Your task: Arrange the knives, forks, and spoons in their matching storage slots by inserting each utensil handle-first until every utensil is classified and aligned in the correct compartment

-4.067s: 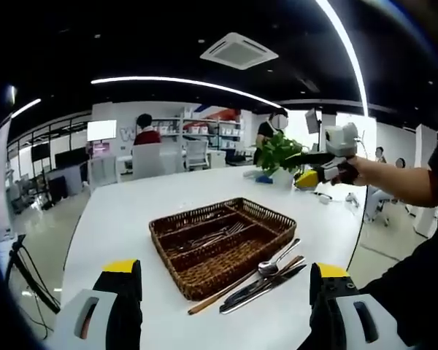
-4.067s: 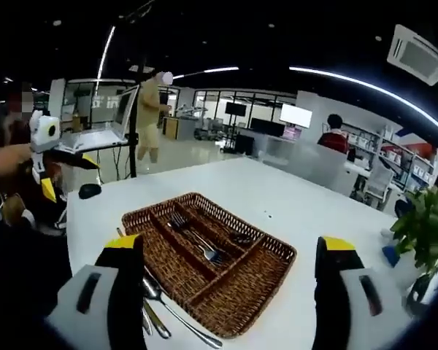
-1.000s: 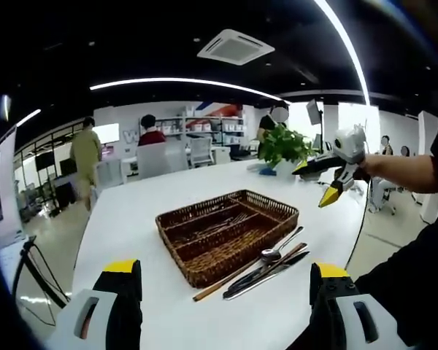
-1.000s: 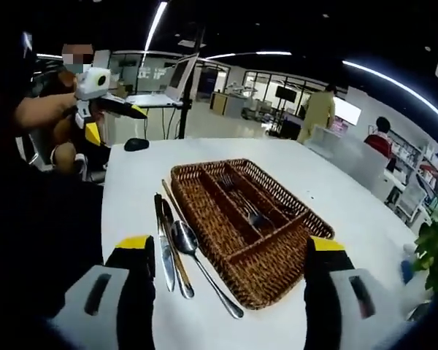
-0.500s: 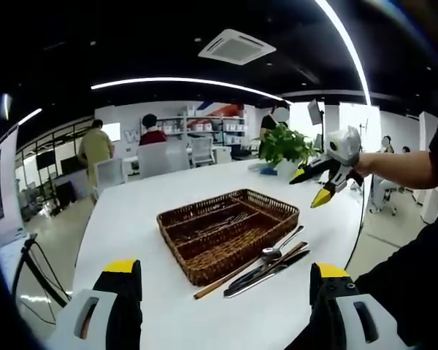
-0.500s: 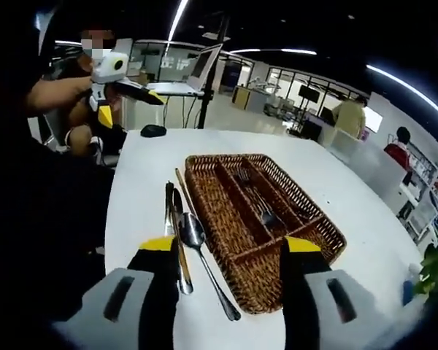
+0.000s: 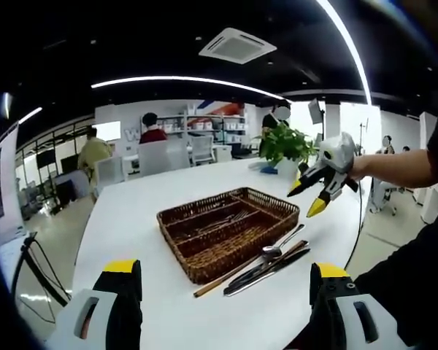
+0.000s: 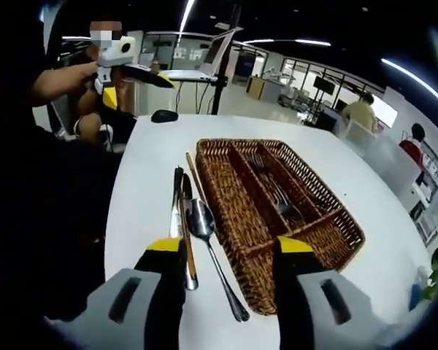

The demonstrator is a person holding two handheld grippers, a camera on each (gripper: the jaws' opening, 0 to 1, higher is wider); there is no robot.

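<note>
Now both grippers' jaws stand spread above the white bench (image 8: 146,182): the right gripper (image 8: 228,248) over the steel spoon (image 8: 213,251) beside the brown wicker tray (image 8: 237,211), the left gripper (image 7: 223,271) further back.

A large office with a dark ceiling, long curved light strips (image 7: 182,80) and a ceiling air vent (image 7: 237,50). Behind the white desk (image 7: 131,219) stand white chairs (image 7: 153,159), shelves (image 7: 212,131), a green plant (image 7: 285,144) and glass partitions (image 8: 306,76).
</note>
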